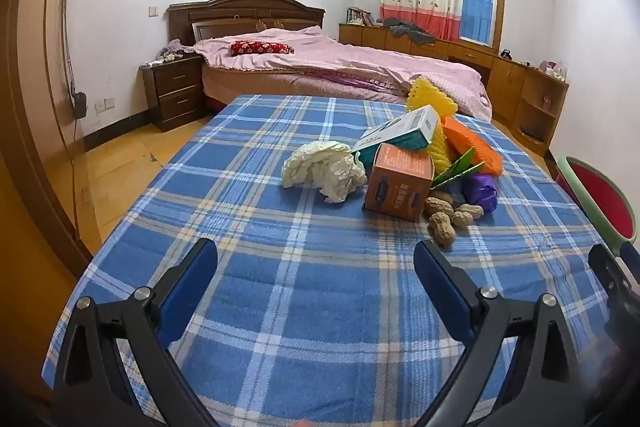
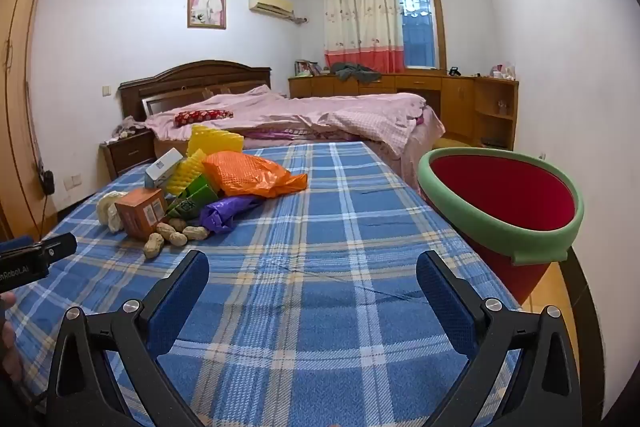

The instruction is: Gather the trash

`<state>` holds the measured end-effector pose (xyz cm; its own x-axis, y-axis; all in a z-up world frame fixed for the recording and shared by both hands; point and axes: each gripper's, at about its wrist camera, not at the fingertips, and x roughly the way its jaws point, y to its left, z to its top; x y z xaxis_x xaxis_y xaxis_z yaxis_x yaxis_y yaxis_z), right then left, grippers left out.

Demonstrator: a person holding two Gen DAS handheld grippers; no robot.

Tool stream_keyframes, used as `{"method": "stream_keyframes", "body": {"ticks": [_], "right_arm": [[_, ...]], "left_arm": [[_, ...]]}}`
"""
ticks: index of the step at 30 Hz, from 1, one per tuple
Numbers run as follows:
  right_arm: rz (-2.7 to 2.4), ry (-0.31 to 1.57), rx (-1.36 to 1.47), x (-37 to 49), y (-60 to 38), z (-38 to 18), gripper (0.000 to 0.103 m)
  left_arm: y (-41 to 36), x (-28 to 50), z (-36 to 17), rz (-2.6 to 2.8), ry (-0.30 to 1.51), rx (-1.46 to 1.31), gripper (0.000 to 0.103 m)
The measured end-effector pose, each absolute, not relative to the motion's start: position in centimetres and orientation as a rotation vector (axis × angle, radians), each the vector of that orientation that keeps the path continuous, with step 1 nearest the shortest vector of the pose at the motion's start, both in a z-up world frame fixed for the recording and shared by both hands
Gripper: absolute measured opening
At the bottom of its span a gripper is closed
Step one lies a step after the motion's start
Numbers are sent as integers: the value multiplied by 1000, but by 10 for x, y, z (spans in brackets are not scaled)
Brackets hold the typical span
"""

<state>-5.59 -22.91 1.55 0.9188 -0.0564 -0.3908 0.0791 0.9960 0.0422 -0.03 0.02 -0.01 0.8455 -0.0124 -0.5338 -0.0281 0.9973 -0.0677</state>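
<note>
1. Your left gripper (image 1: 316,267) stands wide open, holding nothing, above the blue plaid tablecloth (image 1: 280,307).
2. Your right gripper (image 2: 312,277) gapes equally, empty.
3. The trash pile, crumpled white paper (image 1: 324,169), orange cardboard box (image 1: 398,187) and peanuts (image 1: 450,217), lies ahead; the red, green-rimmed bucket (image 2: 504,195) sits at the table's right edge.

**Layout: trash pile vs bin**

Trash pile on table (image 2: 340,227), left of centre: crumpled paper (image 1: 324,169) leftmost, boxes (image 1: 398,183) beside it, peanuts (image 1: 450,217) in front, bags (image 2: 248,175) behind. Bin (image 2: 500,239) at table's right edge. Bed (image 2: 300,115) behind.
</note>
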Motion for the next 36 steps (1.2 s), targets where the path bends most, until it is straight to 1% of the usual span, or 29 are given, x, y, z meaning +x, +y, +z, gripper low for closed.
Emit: {"method": "stream_keyframes", "body": {"ticks": [6, 10, 36], "right_arm": [[-73, 399, 69, -56, -232, 16, 103], [-73, 398, 58, -57, -229, 16, 103], [-71, 396, 59, -57, -230, 16, 103]], "left_arm": [[4, -2, -7, 9, 558, -78, 98], [6, 3, -5, 8, 582, -95, 98], [4, 2, -3, 14, 585, -94, 98]]}}
